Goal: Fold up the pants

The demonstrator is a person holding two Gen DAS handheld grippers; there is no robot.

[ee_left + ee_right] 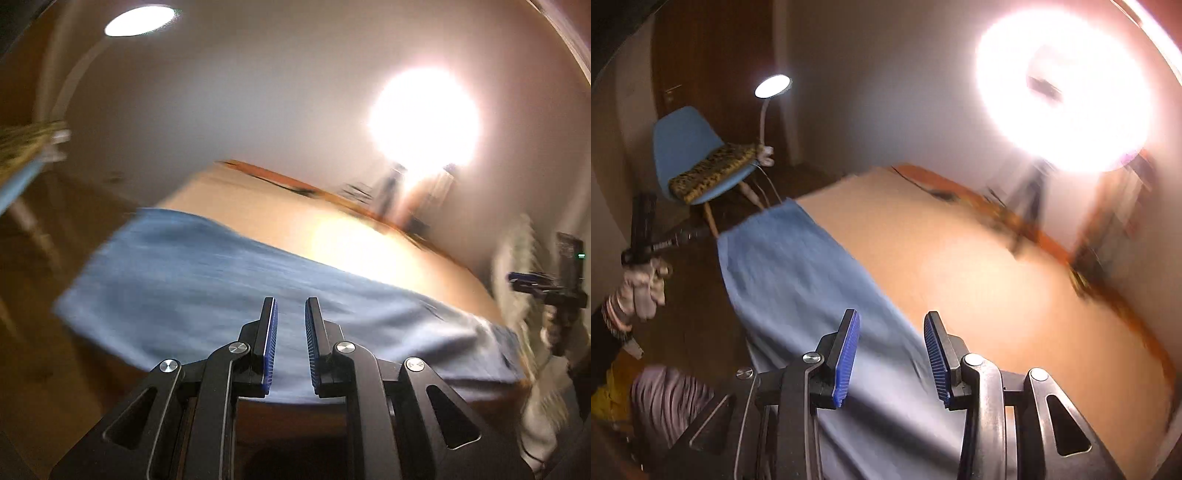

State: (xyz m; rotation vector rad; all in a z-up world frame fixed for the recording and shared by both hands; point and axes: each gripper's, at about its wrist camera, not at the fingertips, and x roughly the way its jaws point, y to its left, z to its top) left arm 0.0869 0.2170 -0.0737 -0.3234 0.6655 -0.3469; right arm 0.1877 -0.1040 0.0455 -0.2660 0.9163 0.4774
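Blue pants (221,280) lie flat in a long strip along the near edge of a tan table (369,236). My left gripper (290,306) is open, empty, and held above the middle of the pants. The pants (798,280) also show in the right wrist view, running away along the table's left edge. My right gripper (891,325) is open, empty, and held above the near end of the pants. The right gripper also shows in the left wrist view (554,288) at the far right. The left gripper shows in the right wrist view (646,236) at the far left.
A bright ring light (1067,88) on a tripod stands beyond the table's far edge. A blue chair (690,155) with a patterned cushion and a small lamp (774,85) stand to the left of the table. The tan table (960,280) extends right of the pants.
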